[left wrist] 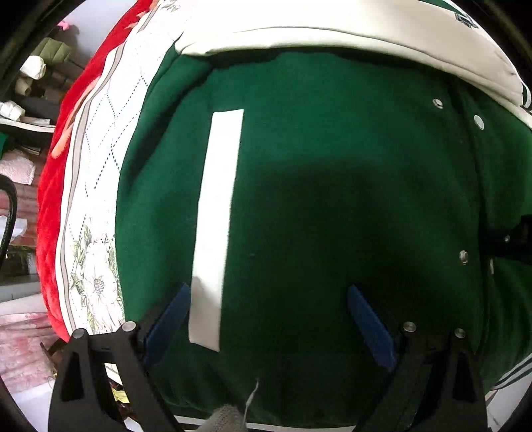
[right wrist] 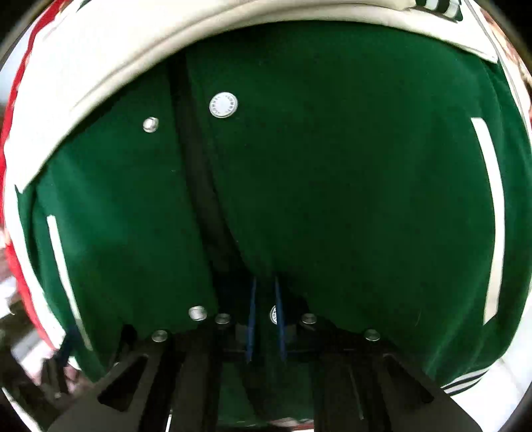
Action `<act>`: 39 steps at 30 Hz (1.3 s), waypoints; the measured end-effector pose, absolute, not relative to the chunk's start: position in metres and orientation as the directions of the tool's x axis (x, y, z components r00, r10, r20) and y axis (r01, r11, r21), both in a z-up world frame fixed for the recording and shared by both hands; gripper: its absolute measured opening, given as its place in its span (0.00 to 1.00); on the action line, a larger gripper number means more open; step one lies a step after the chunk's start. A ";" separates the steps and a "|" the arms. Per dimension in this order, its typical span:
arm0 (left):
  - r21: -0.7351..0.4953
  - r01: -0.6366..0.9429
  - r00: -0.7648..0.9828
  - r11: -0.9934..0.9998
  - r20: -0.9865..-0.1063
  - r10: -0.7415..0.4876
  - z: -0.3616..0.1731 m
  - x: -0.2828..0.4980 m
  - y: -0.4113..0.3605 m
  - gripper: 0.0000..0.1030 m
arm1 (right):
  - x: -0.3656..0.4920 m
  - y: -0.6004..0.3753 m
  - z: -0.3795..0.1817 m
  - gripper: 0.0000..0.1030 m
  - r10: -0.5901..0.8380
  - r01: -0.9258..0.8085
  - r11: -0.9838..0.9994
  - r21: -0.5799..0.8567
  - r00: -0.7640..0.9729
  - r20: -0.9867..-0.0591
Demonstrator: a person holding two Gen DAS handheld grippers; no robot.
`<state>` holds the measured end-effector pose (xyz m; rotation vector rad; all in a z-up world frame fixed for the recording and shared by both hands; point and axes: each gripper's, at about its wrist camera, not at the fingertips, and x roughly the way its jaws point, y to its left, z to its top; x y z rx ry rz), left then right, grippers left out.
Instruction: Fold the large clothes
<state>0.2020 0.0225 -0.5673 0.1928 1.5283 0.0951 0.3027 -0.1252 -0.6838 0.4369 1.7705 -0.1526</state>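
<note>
1. The left claw [left wrist: 269, 295] hangs over the jacket [left wrist: 316, 199] with its two blue fingers [left wrist: 169, 319] spread wide and nothing between them.
2. The right claw [right wrist: 265, 292] has its blue fingers [right wrist: 278, 319] drawn close together, pinching the jacket's [right wrist: 349, 199] front edge near the hem, beside a white snap [right wrist: 273, 314] that shows just behind them.
3. Near the left claw, a white pocket strip [left wrist: 216, 226] runs from the left finger toward the far side across the green cloth.
4. To the right in the left view, metal snaps [left wrist: 464, 256] line the front opening.
5. In the right view, the front opening runs as a dark seam [right wrist: 199, 186] with a large white snap [right wrist: 223, 105] on its right and small metal snaps [right wrist: 150, 124] on its left.
6. Thin white pocket strips [right wrist: 492, 216] sit on both halves of the jacket.
7. Farther off, a cream sleeve [left wrist: 332, 30] lies folded across the top of the green body.
8. The jacket lies on a white flowered bedspread [left wrist: 99, 186], with a red blanket [left wrist: 50, 216] at its far-left edge.
</note>
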 end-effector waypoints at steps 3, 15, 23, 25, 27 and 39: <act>0.181 0.049 0.037 0.982 -0.983 0.180 -0.567 0.203 0.030 0.93 | 0.306 -0.102 -0.668 0.10 0.249 0.303 0.933 0.192 -0.161 -0.955; 0.233 -0.038 0.112 0.972 -0.965 0.236 -0.523 0.240 0.062 0.94 | 0.310 -0.177 -0.622 0.48 0.355 0.308 0.896 0.319 -0.067 -0.933; 0.486 -0.106 0.209 0.867 -0.842 0.497 -0.549 0.331 0.082 0.94 | 0.318 -0.325 -0.639 0.56 -0.047 0.389 0.919 -0.063 -0.052 -0.998; 0.547 -0.092 0.214 0.832 -0.805 0.553 -0.562 0.352 0.080 0.94 | 0.323 -0.325 -0.651 0.56 -0.050 0.373 0.926 -0.065 -0.050 -0.997; 0.593 -0.084 0.218 0.801 -0.773 0.596 -0.570 0.362 0.088 0.97 | 0.328 -0.312 -0.662 0.56 -0.030 0.362 0.932 -0.035 -0.019 -0.999; 0.589 -0.223 0.143 0.777 -0.769 0.623 -0.565 0.382 0.110 1.00 | 0.390 -0.309 -0.660 0.30 0.063 0.387 0.915 0.117 0.150 -0.987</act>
